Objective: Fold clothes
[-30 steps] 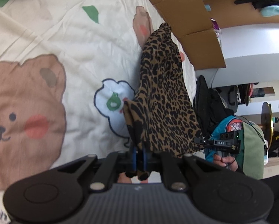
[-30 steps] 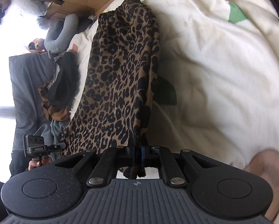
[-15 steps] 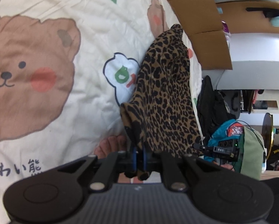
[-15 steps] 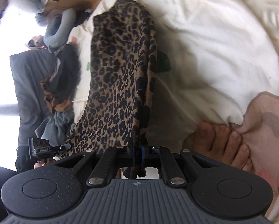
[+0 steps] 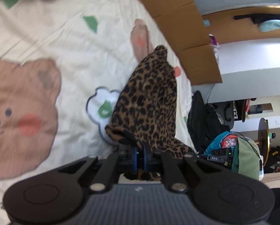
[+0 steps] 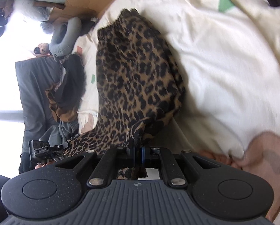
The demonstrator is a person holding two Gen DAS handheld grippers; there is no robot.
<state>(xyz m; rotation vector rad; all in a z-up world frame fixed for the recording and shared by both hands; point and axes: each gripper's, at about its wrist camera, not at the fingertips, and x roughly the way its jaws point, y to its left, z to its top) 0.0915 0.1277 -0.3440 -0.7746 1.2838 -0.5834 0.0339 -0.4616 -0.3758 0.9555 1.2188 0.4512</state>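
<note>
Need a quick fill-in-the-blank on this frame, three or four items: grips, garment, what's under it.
1. The garment pinched by both grippers has a ____ print.
2. The left gripper is ____ on the garment's edge.
3. The right gripper holds the same garment, so ____ grippers grip it.
4. The cream bedsheet beneath shows a brown cartoon ____ with a pink cheek.

Missing words: leopard; shut; both; bear

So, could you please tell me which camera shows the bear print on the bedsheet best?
The left wrist view: the bear print shows its face, eyes, snout and pink cheek on the bedsheet. The right wrist view catches only a pinkish-brown edge with a grey ear patch, at the lower right.
</note>
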